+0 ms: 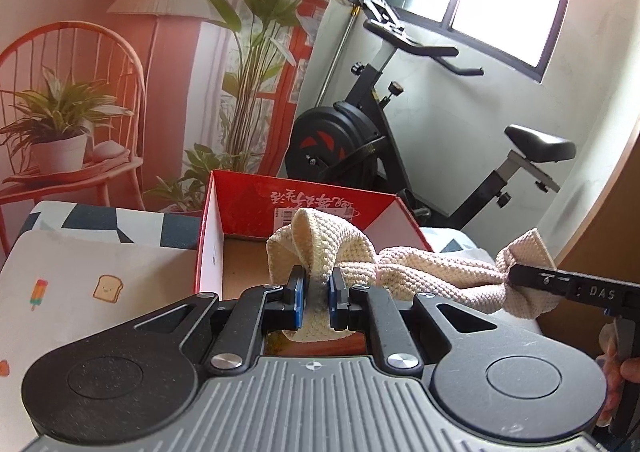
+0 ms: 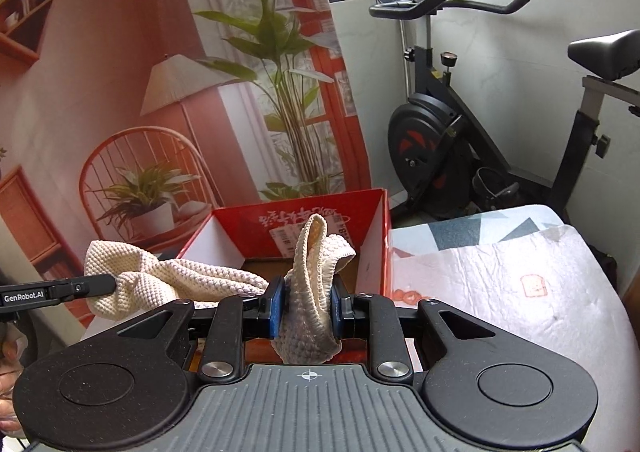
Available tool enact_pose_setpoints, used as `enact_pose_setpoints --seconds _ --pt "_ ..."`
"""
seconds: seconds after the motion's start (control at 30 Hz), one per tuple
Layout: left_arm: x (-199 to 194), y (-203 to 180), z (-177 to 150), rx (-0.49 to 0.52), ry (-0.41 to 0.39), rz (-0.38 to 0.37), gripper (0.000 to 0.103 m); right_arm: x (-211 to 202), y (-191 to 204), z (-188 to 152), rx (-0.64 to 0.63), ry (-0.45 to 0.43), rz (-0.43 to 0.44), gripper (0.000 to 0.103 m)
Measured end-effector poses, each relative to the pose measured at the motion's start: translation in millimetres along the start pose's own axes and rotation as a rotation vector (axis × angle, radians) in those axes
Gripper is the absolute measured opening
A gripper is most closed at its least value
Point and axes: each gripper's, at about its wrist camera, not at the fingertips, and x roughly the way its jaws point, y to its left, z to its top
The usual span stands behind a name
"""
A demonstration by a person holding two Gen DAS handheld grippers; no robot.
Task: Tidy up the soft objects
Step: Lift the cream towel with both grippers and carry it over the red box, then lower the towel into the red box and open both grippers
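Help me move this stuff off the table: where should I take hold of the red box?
Grip the red box by its right side wall, coming from above. It stands open-topped, and that rim is bare, while the cream cloth, held in both grippers, hangs before its near side.

"DAS" on right gripper point(image 1: 516, 278); "GenRobot.AI" on left gripper point(image 2: 112, 282)

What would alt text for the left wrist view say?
The left gripper pinches one end of a cream knitted cloth while the right gripper holds the other end. An open red box sits just beyond on a patterned table, an exercise bike behind.
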Motion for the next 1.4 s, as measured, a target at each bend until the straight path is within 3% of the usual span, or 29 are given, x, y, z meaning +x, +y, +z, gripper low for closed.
enact_pose_setpoints --seconds 0.4,0.73,0.9,1.03,1.4 --pt "45.5 6.6 19.3 0.007 0.046 0.035 0.013 53.9 -18.0 24.1 -0.024 0.029 -0.002 0.021" --pt "80.0 23.1 19.7 0.030 0.106 0.110 0.014 98.9 -18.4 11.0 -0.017 0.082 -0.008 0.021" --pt "86.5 29.3 20.3 0.037 0.136 0.135 0.021 117.1 -16.6 1.9 -0.011 0.117 -0.027 0.021" --pt "87.9 30.3 22.1 0.049 0.133 0.151 0.046 129.7 -17.7 -2.1 0.007 0.139 -0.047 0.020" --pt "83.5 38.2 21.7 0.022 0.117 0.148 0.046 163.4 -4.2 -11.0 -0.009 0.214 -0.071 0.019"
